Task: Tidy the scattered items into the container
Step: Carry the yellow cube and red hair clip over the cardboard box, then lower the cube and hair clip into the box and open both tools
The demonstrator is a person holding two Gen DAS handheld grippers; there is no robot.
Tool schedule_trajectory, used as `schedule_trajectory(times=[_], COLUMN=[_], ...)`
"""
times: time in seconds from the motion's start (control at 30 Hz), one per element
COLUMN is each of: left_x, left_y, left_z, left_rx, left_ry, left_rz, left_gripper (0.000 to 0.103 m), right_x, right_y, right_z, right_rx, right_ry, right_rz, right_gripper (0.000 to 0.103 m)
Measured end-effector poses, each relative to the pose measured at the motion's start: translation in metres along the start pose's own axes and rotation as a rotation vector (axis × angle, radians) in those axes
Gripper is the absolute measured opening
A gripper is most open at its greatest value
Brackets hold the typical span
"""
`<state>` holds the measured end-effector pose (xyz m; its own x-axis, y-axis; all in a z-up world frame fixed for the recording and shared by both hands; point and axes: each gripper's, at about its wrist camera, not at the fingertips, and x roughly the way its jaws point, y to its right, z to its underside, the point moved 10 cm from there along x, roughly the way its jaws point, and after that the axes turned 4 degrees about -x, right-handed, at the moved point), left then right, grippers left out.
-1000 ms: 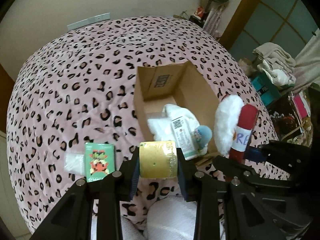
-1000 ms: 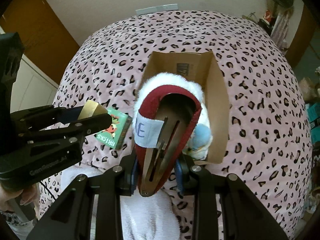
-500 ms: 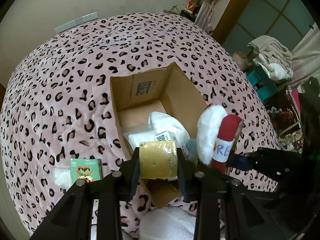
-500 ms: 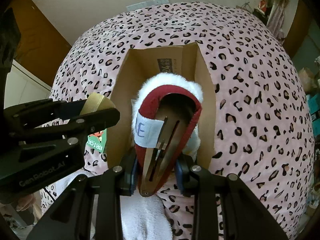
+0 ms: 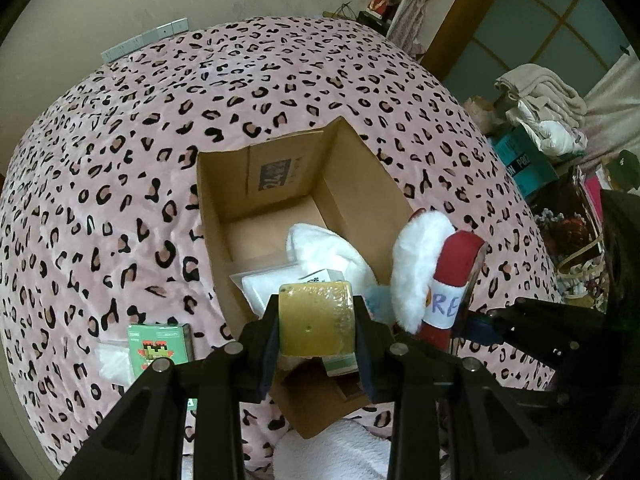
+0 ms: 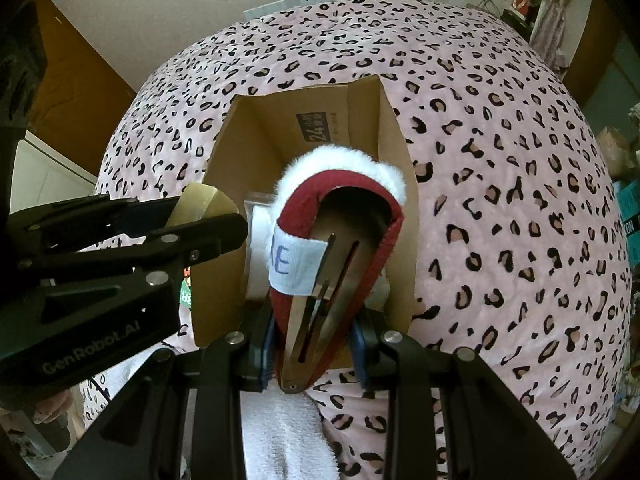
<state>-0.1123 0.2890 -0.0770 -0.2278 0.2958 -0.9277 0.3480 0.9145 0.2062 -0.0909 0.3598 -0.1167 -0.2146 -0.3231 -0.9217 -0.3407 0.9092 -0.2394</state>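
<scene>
Leopard-print bedding [image 5: 120, 200] is now crossed: gold block [image 5: 316, 318] in left gripper [image 5: 316, 344] & red hair clip [image 6: 340, 264] in right gripper [image 6: 316, 356], both clamped, are brought over cardboard box [image 5: 360, 184], ready for release.

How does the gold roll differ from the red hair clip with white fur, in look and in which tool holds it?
The gold roll is a smooth, shiny cylinder; the red hair clip is soft fabric with white fur and a metal snap. The left tool grips the roll, the right tool the clip. Both hang over the cardboard box.

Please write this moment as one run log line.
left claw: holds gold block | right claw: holds red hair clip | both over cardboard box | green box: on blanket
</scene>
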Motion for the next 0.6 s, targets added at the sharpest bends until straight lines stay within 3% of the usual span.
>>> schedule_trajectory(times=[0.6], left_x=[0.023], left_y=[0.002], left_z=[-0.001], left_rx=[-0.013], left_ry=[-0.036], left_rz=[0.018], left_gripper=[0.033], right_x=[0.023], right_y=[0.010], right_z=[0.002], right_rx=[0.012], right_ry=[-0.030], right_rz=[0.017], right_gripper=[0.034])
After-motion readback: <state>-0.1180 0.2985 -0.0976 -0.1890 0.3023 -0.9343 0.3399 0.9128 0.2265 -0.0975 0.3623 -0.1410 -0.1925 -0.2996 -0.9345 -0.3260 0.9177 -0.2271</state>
